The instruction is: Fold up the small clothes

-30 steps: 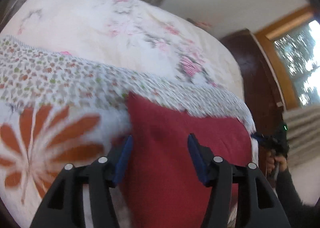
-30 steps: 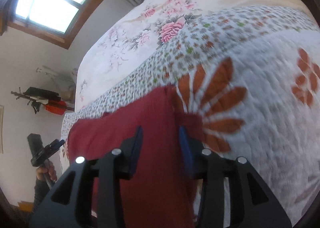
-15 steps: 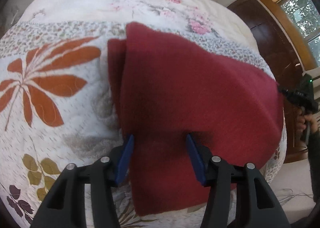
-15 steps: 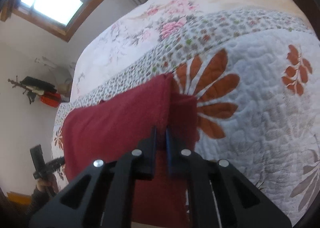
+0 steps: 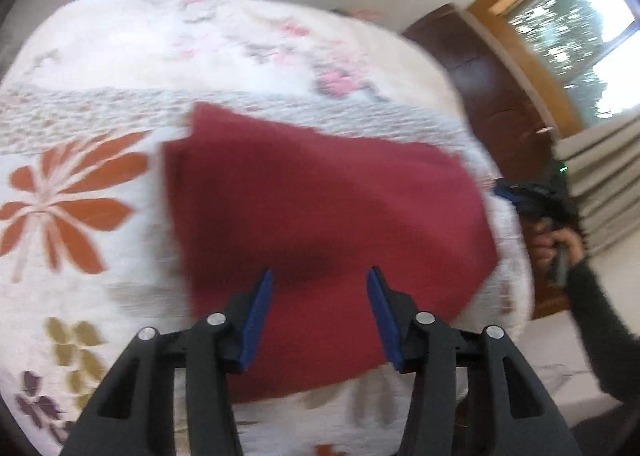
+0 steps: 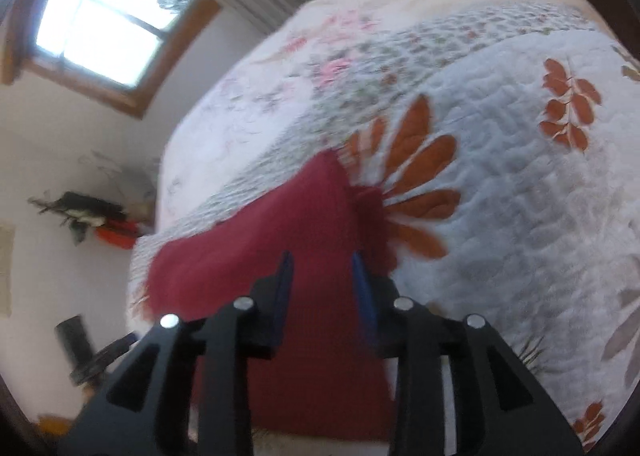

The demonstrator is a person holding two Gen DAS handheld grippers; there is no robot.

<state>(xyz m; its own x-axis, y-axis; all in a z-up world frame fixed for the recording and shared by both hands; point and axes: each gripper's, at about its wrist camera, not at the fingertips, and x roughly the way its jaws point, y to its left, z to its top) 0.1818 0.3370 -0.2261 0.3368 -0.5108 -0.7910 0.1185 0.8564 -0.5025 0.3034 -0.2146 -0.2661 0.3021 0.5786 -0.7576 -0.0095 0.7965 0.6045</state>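
Observation:
A dark red garment (image 5: pixel 320 208) lies folded flat on the floral quilt (image 5: pixel 80 256) of a bed. My left gripper (image 5: pixel 318 276) hovers open above its near edge, nothing between the blue pads. In the right wrist view the same red garment (image 6: pixel 280 248) lies under my right gripper (image 6: pixel 322 260), which stands open over the cloth near its right fold, holding nothing. The right gripper also shows in the left wrist view as a dark tool (image 5: pixel 532 196) in a person's hand (image 5: pixel 556 248) beyond the bed's right edge. Both views are blurred.
The quilt (image 6: pixel 500 176) has orange leaf prints and a pink floral cover behind. A dark wooden headboard (image 5: pixel 492 88) and a window (image 5: pixel 580 36) stand at the right. A shelf with items (image 6: pixel 92 216) hangs on the far wall. The bed edge runs close by.
The right gripper, shut on the red cloth's fold half a second ago, has opened and let go. The left gripper has pulled back and tilted up, staying open.

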